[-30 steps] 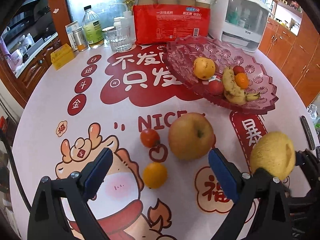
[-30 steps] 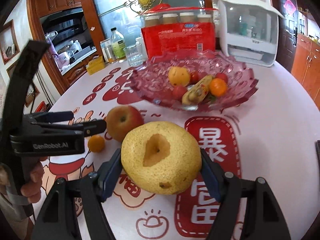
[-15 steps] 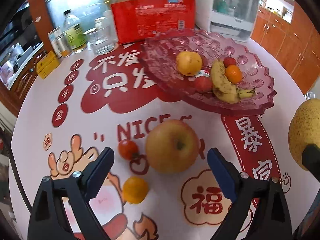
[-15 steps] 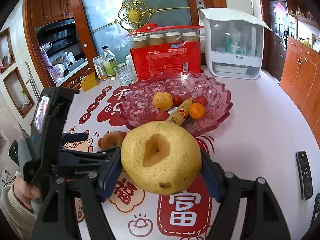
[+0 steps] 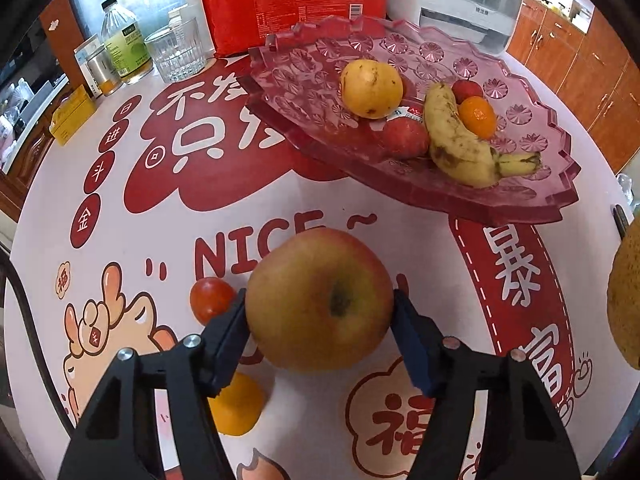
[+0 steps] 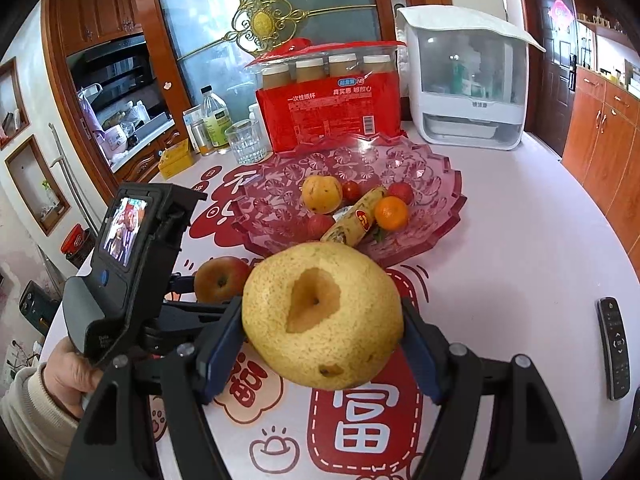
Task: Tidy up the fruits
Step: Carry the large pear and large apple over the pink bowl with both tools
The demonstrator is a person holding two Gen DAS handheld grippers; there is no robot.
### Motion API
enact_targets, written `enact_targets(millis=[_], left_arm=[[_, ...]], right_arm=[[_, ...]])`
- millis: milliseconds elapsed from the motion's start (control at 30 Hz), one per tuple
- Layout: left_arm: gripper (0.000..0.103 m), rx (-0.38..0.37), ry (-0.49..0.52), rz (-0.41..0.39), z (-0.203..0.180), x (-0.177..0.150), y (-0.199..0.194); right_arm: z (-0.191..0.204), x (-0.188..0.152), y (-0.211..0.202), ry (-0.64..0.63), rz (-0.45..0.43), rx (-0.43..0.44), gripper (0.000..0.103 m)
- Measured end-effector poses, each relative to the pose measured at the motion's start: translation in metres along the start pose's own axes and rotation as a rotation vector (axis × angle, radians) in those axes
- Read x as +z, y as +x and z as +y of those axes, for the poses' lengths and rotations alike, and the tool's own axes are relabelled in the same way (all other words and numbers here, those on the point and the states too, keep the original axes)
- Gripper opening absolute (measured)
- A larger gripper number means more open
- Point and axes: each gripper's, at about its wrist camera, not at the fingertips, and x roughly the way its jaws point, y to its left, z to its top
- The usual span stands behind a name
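Now the left gripper [image 5: 320, 316] is closing, its blue pads meeting the apple [image 5: 319, 299] on the tablecloth just before the pink faceted fruit tray [image 5: 532, 208]. Beside it, the right gripper [image 6: 322, 334] clamps a rough-skinned yellow pear [image 6: 322, 314], lifted clear, likely bound for that tray. A glossy tomato [image 5: 210, 298] and a tangerine [image 5: 236, 410] lie beside the apple.
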Motion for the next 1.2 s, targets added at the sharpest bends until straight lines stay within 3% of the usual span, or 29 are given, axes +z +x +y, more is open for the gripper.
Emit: enact_targets(millis=[433, 700, 900, 1067, 1200], left_arm=[[0.065, -0.043, -0.082, -0.012, 0.012, -0.009, -0.008], [0.065, -0.076, -0.076, -0.104, 0.015, -0.005, -0.077], [0.065, -0.084, -0.022, -0.155, 0.014, 0.028, -0.132], [0.065, -0.107, -0.01, -0.188, 0.015, 0.069, -0.173], [0.065, -0.076, 0.023, -0.232, 0.008, 0.101, -0.197]], right_arm=[[0.0, -0.007, 0.004, 0.001, 0.023, 0.002, 0.073], [0.003, 0.004, -0.007, -0.015, 0.016, 0.011, 0.073], [0.006, 0.048, -0.029, -0.052, -0.029, 0.019, 0.073], [0.003, 0.107, -0.047, -0.07, -0.065, 0.016, 0.073], [-0.002, 0.154, -0.053, -0.066, -0.076, 0.001, 0.073]])
